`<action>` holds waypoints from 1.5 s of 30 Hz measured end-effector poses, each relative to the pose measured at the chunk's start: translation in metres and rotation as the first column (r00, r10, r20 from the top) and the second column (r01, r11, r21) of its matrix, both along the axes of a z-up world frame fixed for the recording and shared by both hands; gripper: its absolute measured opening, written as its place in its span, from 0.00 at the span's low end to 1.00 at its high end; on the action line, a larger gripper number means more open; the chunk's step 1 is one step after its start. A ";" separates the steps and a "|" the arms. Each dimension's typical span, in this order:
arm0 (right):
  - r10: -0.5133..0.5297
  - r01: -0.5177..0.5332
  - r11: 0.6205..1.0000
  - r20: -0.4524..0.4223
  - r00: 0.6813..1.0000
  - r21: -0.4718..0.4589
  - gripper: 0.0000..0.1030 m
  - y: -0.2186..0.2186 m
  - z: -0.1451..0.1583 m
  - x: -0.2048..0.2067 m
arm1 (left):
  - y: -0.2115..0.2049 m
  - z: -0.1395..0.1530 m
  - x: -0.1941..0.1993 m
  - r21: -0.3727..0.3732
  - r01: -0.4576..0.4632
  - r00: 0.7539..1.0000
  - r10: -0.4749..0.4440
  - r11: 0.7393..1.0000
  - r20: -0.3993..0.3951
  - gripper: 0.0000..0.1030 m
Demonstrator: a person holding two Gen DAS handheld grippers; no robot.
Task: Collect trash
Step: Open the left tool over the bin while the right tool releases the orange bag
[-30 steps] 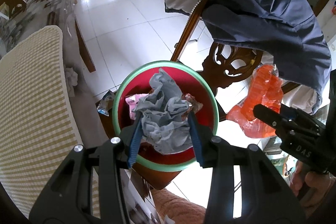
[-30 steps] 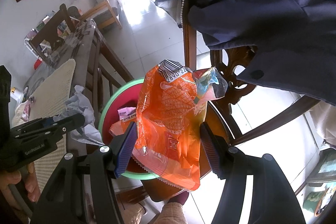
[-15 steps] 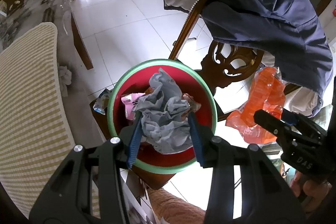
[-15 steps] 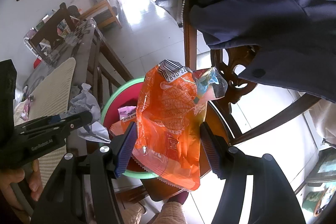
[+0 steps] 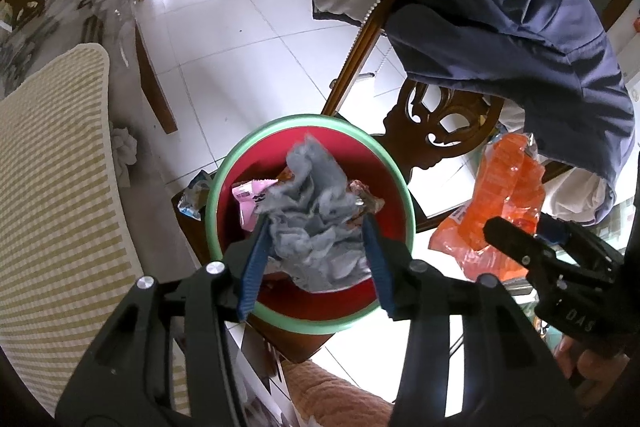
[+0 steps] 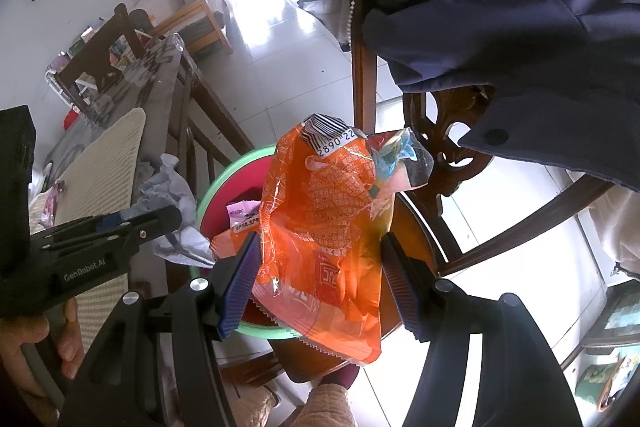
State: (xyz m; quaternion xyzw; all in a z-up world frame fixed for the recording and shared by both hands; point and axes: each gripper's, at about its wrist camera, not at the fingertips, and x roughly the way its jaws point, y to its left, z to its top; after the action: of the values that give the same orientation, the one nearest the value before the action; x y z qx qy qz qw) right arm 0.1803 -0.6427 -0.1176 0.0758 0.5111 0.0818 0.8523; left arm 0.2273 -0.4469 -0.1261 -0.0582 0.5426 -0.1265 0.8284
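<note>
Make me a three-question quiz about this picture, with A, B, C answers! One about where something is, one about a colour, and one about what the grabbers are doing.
1. Where is the crumpled grey paper?
A. on the floor
B. between the left tongs, over the red bin
C. on the chair back

2. What colour is the bin's rim?
A. green
B. yellow
C. black

3. What do the right tongs hold?
A. nothing
B. a spoon
C. an orange snack wrapper

Answers: 1 B, the paper hangs between the blue pads above the bin. 2 A, a green ring tops the red bin. 3 C, the wrapper sits between the pads.
</note>
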 end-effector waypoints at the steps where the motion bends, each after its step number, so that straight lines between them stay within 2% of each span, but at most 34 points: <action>1: 0.001 -0.001 1.000 0.001 1.000 0.000 0.58 0.000 0.000 0.000 | 0.000 0.000 0.000 0.000 -0.002 1.000 0.002 1.000 0.000 0.44; 6: 0.009 -0.009 1.000 -0.001 1.000 -0.004 0.58 0.006 0.000 0.000 | 0.005 0.003 -0.002 -0.002 -0.011 1.000 0.011 1.000 0.011 0.51; 26: 0.076 -0.077 0.997 -0.070 0.995 -0.018 0.58 0.043 -0.023 0.011 | 0.046 0.046 -0.024 -0.031 -0.056 0.993 0.059 0.998 0.100 0.54; 34: 0.110 -0.115 0.992 -0.098 0.989 -0.054 0.58 0.062 -0.038 0.023 | 0.061 0.046 -0.031 -0.042 -0.072 0.992 0.076 0.997 0.103 0.56; 39: 0.083 -0.094 0.992 -0.117 0.990 -0.089 0.58 0.071 -0.048 0.025 | 0.076 0.043 -0.035 -0.060 -0.056 0.993 0.062 0.997 0.099 0.56; 45: 0.025 -0.045 0.989 -0.141 0.990 -0.143 0.63 0.081 -0.056 0.027 | 0.093 0.042 -0.037 -0.066 -0.028 0.994 0.035 0.997 0.104 0.56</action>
State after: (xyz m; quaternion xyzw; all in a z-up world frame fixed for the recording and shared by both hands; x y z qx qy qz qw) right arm 0.2068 -0.5615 -0.1731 0.0096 0.5750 0.0536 0.8163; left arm 0.1907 -0.3535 -0.0838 -0.0866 0.4927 -0.1338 0.8555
